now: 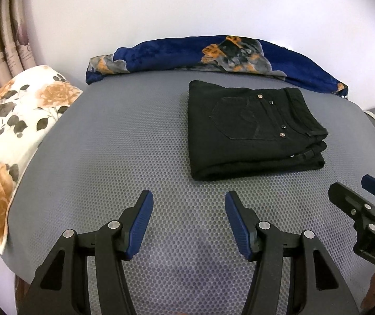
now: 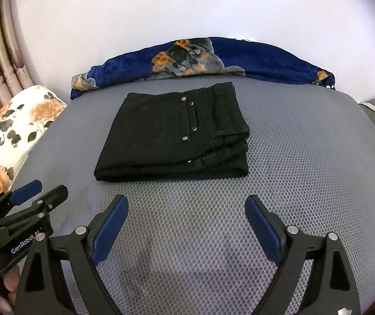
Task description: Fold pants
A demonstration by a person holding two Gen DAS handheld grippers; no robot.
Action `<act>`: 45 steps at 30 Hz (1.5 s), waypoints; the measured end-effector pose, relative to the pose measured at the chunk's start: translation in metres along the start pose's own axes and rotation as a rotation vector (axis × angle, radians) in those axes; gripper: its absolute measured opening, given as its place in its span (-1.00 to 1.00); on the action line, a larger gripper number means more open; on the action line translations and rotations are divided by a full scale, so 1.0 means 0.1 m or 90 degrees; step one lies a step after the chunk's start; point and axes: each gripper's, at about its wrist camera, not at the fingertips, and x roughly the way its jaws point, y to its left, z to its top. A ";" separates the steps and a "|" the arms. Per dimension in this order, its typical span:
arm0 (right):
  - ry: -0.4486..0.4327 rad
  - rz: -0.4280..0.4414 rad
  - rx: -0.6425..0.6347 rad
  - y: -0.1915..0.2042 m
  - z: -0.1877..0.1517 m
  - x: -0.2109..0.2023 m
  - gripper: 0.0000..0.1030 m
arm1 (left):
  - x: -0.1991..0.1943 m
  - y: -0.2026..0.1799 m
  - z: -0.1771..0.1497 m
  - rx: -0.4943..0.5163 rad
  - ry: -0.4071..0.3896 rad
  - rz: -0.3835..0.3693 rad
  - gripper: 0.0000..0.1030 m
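pants [image 2: 173,134] folded on mattress [image 2: 305,157]; left gripper [image 1: 188,223], right gripper [image 2: 187,231] jaws apart, seemingly empty

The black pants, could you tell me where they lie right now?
Folded black pants lie on the grey mat, just before the blue blanket, beyond both open grippers.
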 end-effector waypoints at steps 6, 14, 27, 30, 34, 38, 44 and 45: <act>0.002 -0.001 0.000 0.01 -0.01 0.00 0.73 | 0.01 -0.01 0.00 0.003 0.002 0.002 0.13; 0.005 -0.002 -0.002 0.00 0.00 0.02 0.73 | 0.02 -0.02 0.00 0.002 0.005 0.004 0.13; 0.010 -0.003 -0.008 0.01 0.03 0.04 0.73 | 0.05 -0.03 0.01 0.005 0.005 0.008 0.13; 0.013 -0.002 -0.008 0.02 0.04 0.05 0.73 | 0.08 -0.03 0.01 0.010 0.005 0.011 0.13; 0.016 -0.001 -0.010 0.02 0.05 0.08 0.73 | 0.10 -0.03 0.02 0.016 0.005 0.013 0.13; 0.016 -0.002 -0.014 0.04 0.05 0.08 0.73 | 0.12 -0.03 0.02 0.018 0.007 0.014 0.13; 0.021 0.001 -0.012 0.03 0.04 0.11 0.73 | 0.13 -0.03 0.02 0.020 0.008 0.014 0.13; 0.022 0.003 -0.012 0.03 0.04 0.12 0.73 | 0.13 -0.03 0.02 0.020 0.009 0.014 0.13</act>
